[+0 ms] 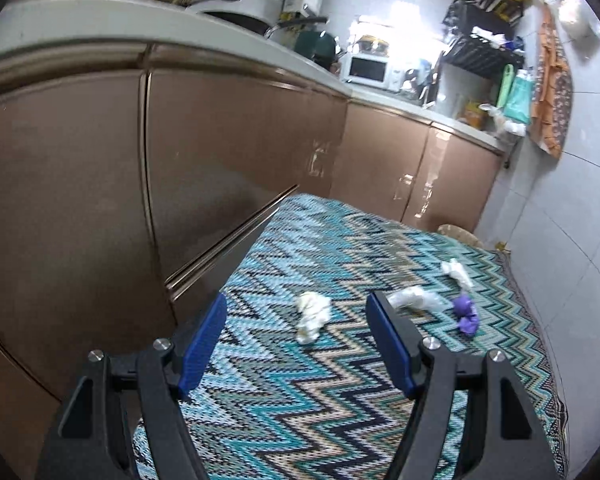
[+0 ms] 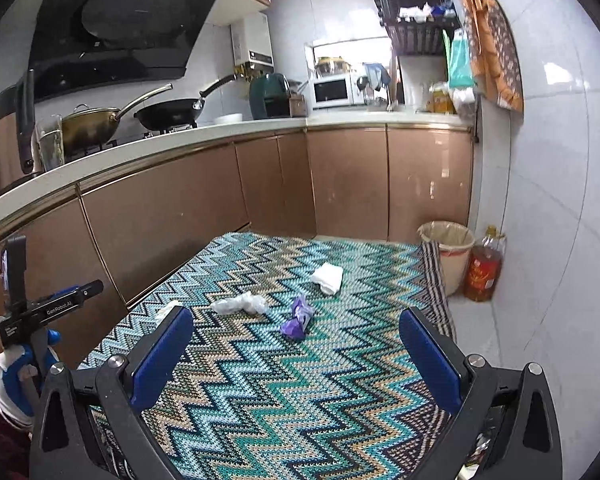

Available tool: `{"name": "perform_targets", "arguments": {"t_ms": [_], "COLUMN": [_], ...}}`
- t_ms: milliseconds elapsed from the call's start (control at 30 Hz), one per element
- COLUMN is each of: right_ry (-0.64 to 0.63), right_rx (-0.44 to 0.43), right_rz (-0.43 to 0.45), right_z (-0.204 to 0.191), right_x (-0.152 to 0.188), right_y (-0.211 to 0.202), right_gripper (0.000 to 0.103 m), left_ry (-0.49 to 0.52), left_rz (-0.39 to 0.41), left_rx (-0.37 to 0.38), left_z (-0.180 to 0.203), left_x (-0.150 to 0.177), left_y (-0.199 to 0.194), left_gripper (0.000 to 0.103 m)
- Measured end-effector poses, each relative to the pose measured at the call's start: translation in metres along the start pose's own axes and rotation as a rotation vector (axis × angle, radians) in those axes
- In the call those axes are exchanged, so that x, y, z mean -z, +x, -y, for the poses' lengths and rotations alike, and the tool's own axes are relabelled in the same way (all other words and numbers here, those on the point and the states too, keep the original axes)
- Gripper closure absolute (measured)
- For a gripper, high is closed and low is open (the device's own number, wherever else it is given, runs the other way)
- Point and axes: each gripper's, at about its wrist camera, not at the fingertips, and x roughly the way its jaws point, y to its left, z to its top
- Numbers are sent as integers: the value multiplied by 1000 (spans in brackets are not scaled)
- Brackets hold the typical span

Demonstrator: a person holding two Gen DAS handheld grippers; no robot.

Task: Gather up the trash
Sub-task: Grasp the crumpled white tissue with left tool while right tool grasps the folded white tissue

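Several pieces of trash lie on a zigzag-patterned table cover (image 1: 300, 400). In the left wrist view I see a crumpled cream tissue (image 1: 312, 316), a clear plastic wrap (image 1: 414, 298), a purple wrapper (image 1: 466, 312) and a white tissue (image 1: 456, 272). My left gripper (image 1: 296, 344) is open, just short of the cream tissue. In the right wrist view the purple wrapper (image 2: 297, 317), clear plastic (image 2: 242, 303) and white tissue (image 2: 328, 277) lie ahead of my open, empty right gripper (image 2: 296, 360). A lined bin (image 2: 448, 252) stands on the floor past the table's far right corner.
Brown cabinets (image 2: 180, 220) run along the left and back under a counter with pans (image 2: 168, 114) and a microwave (image 2: 334, 90). An oil bottle (image 2: 484, 268) stands beside the bin by the tiled wall. The left gripper's body (image 2: 40, 308) shows at the left.
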Motion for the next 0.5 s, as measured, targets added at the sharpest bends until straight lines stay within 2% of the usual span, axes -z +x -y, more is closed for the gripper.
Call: {"name": "perform_targets", "arguments": {"t_ms": [133, 300, 500], "right_ry": [14, 20, 16], "right_rx": [-7, -15, -47], "right_rz": [-25, -79, -152], "right_z": [11, 23, 35], "right_x": [2, 1, -1], "right_y": [14, 45, 95], "right_gripper": [0, 0, 18], "left_ry": [-16, 30, 41], "left_rz": [-51, -109, -201], "left_rx": [5, 23, 69], "left_z": [-9, 4, 13], "left_x": [2, 4, 10], "left_y": [20, 51, 102], "left_gripper": [32, 32, 33]}}
